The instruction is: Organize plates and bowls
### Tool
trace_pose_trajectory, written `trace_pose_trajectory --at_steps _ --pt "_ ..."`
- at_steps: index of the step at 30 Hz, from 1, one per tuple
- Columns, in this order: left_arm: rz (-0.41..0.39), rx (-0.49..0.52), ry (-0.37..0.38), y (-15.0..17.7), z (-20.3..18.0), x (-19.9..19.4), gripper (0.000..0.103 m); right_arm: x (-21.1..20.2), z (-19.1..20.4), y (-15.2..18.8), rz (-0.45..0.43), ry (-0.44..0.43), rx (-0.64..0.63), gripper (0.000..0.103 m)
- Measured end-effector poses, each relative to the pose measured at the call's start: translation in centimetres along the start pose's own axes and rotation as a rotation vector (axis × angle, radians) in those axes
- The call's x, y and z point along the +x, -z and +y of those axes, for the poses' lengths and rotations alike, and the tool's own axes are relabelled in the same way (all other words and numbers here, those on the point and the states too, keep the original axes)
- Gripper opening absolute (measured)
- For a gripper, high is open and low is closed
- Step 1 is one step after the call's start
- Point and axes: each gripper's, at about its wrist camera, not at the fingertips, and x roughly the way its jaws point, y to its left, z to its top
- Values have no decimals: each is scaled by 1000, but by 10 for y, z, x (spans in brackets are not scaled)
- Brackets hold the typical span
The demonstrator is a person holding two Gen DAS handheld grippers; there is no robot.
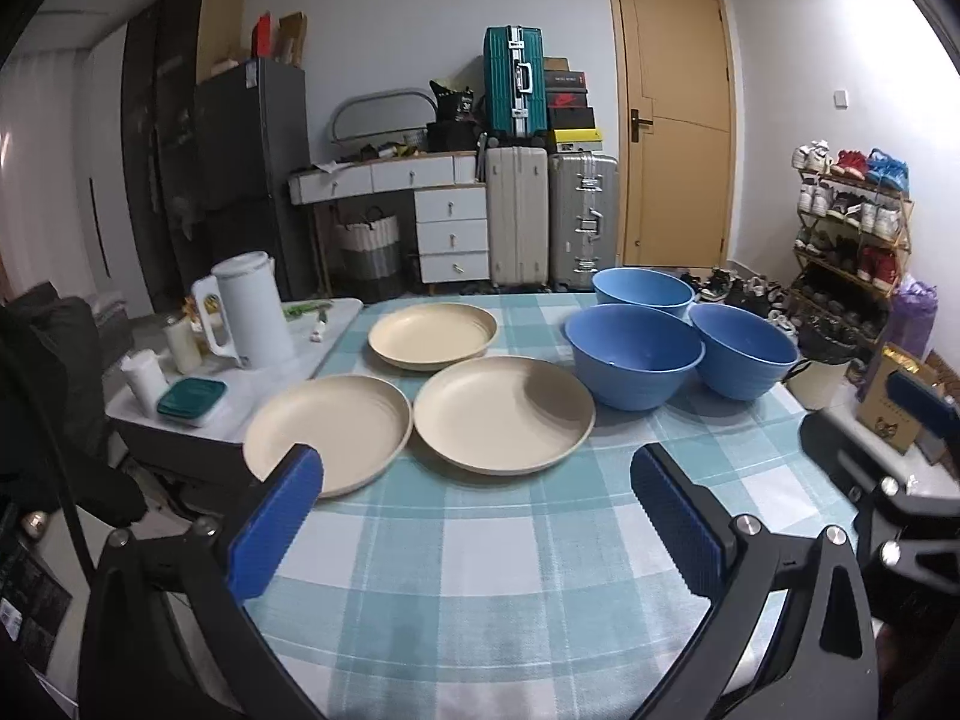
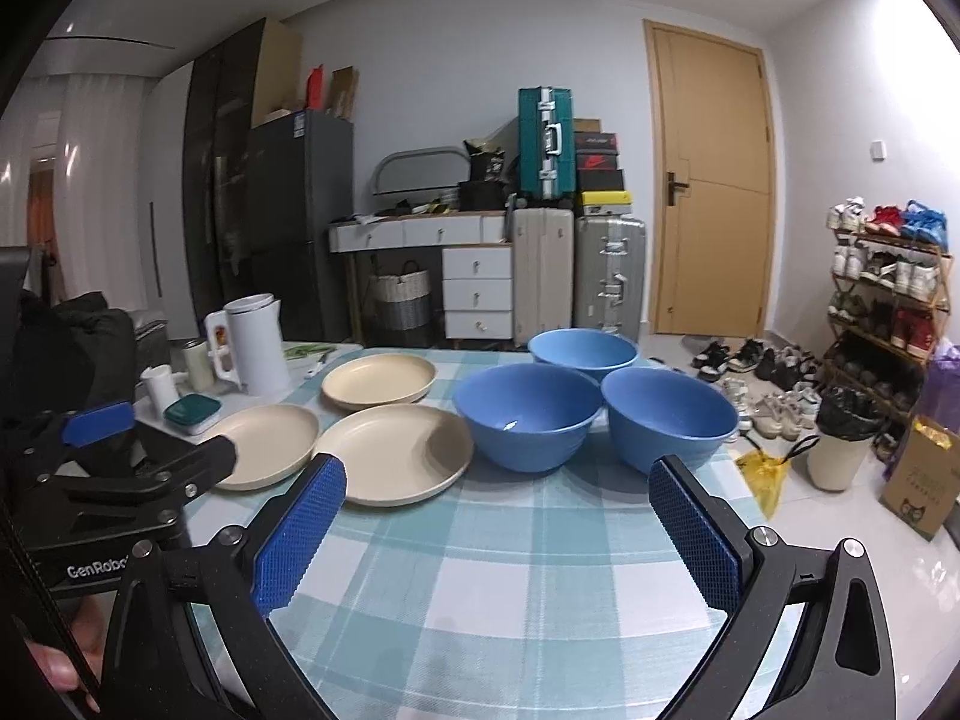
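2 wrist views, side by side (low, near), sharing table (image 1: 480,540)

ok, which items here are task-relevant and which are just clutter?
Task items:
three cream plates
three blue bowls

Clutter:
white kettle
teal-lidded container
white cup
suitcases
shoe rack

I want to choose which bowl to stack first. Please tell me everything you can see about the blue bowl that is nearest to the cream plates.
The nearest blue bowl is round and deep, a plain matte blue that looks like plastic, with a thin rim and faint ridges low on its wall. It stands upright and empty on the checked tablecloth, just right of the big cream plate, which it seems close to or touching. Two more blue bowls sit very near, one behind and one to its right. No gripper touches it.
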Motion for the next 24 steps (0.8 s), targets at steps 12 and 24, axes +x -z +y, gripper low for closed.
trace_pose_trajectory --at_steps 12,24 --pt "34 -49 0 1 11 8 103 11 3 3 63 -44 -2 103" --pt "81 -146 -34 5 35 22 103 12 6 5 77 -60 -4 103"
